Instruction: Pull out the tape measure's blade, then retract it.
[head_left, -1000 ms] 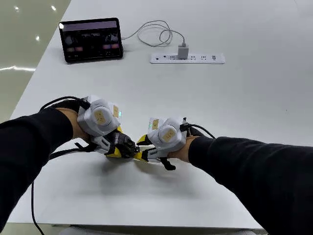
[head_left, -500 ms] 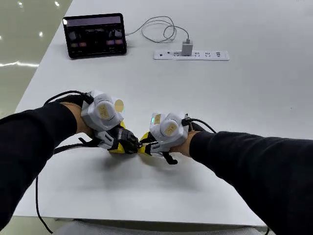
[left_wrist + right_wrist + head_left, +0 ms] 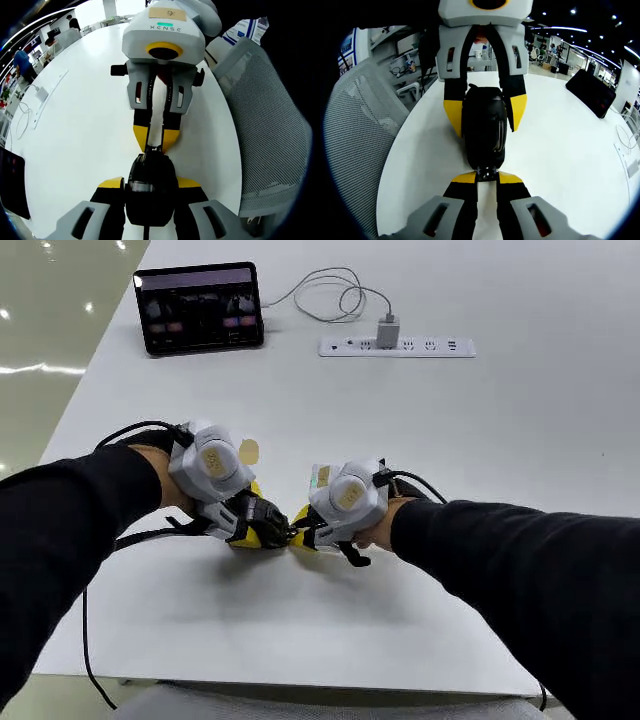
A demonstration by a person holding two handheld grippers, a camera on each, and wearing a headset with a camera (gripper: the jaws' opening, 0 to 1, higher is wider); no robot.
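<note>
The left claw (image 3: pixel 150 182) clamps the tape measure (image 3: pixel 150 197), and at its twelve o'clock we see the blade tip (image 3: pixel 486 172) pinched in the right claw (image 3: pixel 486 178).

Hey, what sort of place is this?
Probably an open-plan office or lab: a long white table with a tablet and power strip, a mesh office chair beside it, and ceiling lights over a big room behind.

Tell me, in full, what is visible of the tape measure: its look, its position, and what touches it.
The tape measure has a rounded black case, glossy like plastic. The left gripper clamps the case by its sides. The right gripper pinches the small tab at the case's mouth. It lies between them, low over the white table near its front edge. No blade is drawn out yet.
</note>
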